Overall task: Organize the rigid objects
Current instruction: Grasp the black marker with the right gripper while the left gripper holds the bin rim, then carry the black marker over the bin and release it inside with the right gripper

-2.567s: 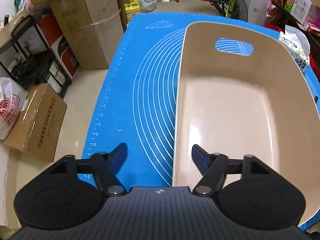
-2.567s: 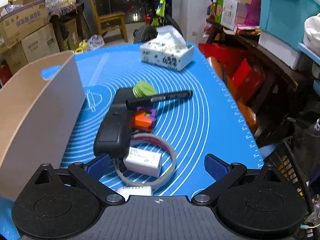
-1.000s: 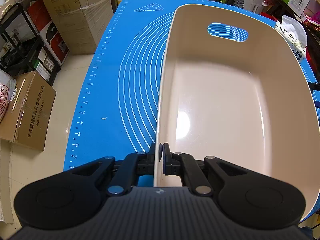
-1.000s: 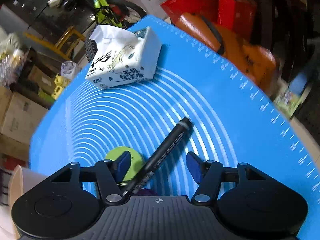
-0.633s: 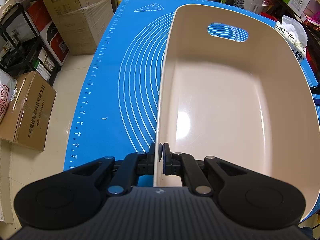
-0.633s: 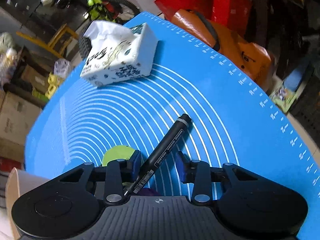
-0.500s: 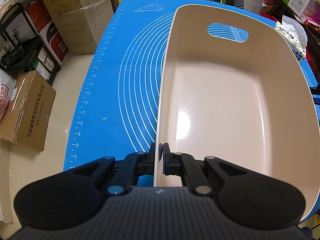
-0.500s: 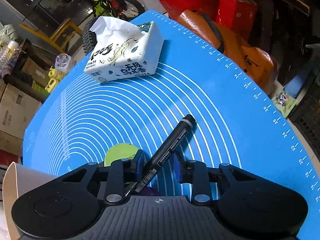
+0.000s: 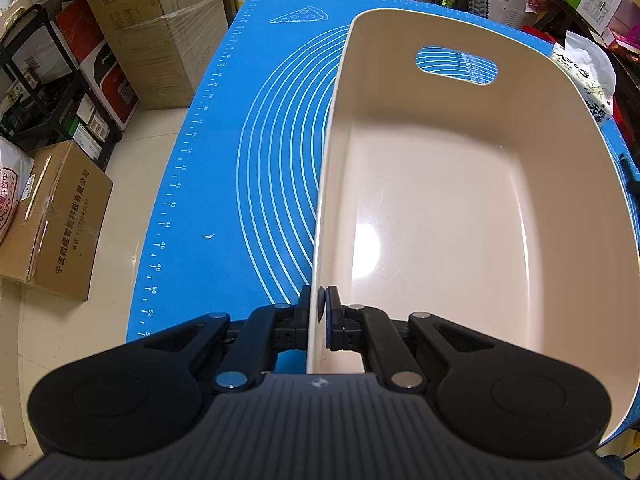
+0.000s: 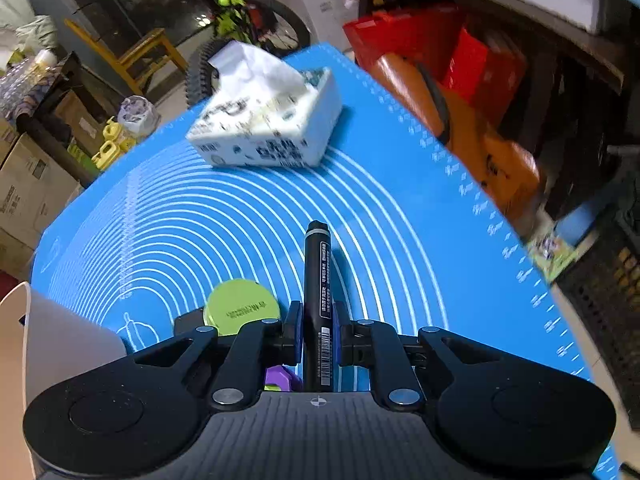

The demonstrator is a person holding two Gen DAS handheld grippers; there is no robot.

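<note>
Beige plastic bin (image 9: 460, 208) on blue silicone mat (image 9: 256, 184), left-wrist view; near left wall of bin pinched between fingers of left gripper (image 9: 319, 314), one finger (image 9: 301, 322) outside the wall, the other (image 9: 335, 322) inside. Left gripper clenched on the bin rim at the corner nearest the camera. Oval handle cut-out (image 9: 456, 65) in far wall of bin, mat rings visible through it. No objects seen on bin floor. Cardboard boxes (image 9: 56, 216) on floor left of mat; tissue pack (image 9: 588, 76) beyond right wall of bin.

Black marker pen (image 10: 318, 292), right-wrist view, grasped by right gripper (image 10: 316, 338): barrel lengthwise between the two blue pads (image 10: 295, 338), running straight forward along the fingers, capped tip well ahead of the fingertips, barcoded end back toward the gripper body. Right gripper clenched on the pen. Whether tip touches the mat cannot be told; view blurred.

Relative to the pen: green round lid (image 10: 242, 307) just left, beside left finger; purple piece (image 10: 280, 378) below and left, mostly hidden under gripper; tissue pack (image 10: 268, 124) well beyond the tip, on far part of mat (image 10: 224, 220); corner of bin (image 10: 60, 340) far left. Orange and red clutter (image 10: 472, 92) off the mat's right edge.
</note>
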